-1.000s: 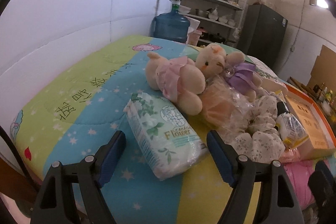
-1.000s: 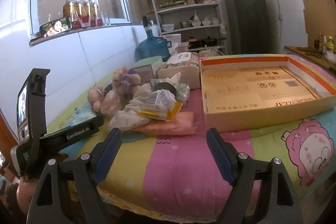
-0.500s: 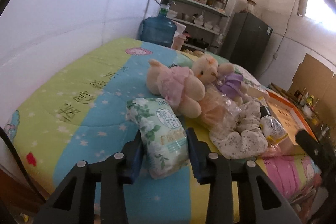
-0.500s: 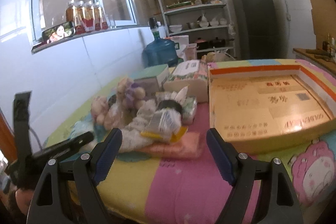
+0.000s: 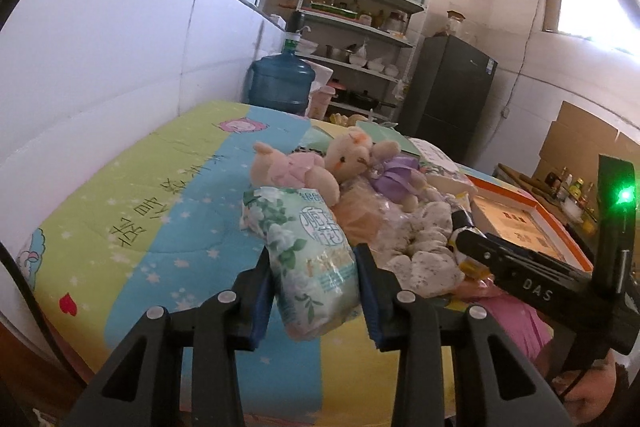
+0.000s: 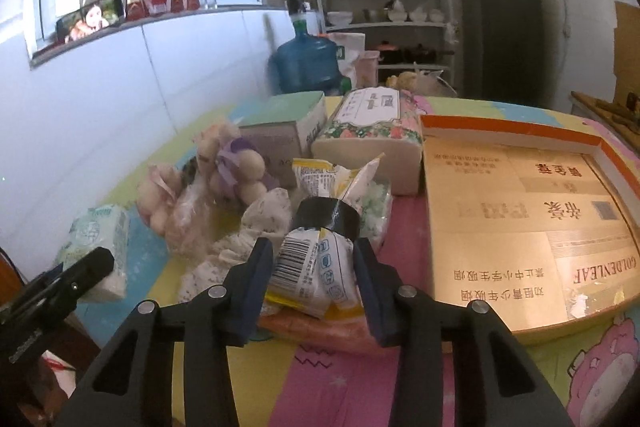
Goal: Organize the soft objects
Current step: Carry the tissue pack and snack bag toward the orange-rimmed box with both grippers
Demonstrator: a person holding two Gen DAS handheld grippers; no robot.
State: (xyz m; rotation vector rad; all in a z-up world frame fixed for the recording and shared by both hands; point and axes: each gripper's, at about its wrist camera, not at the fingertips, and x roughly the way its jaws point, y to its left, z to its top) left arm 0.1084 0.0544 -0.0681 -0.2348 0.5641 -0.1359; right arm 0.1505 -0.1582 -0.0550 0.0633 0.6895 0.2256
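Left gripper [image 5: 316, 287] fingers pinch the floral tissue pack [image 5: 308, 255], its near end off the quilt [image 5: 168, 211]. Right gripper [image 6: 314, 281] fingers are closing around a yellow snack bag [image 6: 316, 267] (taped with black band). Risk: soft packs squash, slip, drag neighbouring scrunchie [image 6: 256, 227].

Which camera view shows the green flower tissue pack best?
The left wrist view: the tissue pack sits large and central, pinched in the left gripper, its print visible. The right wrist view shows only its side at the left edge, partly hidden.
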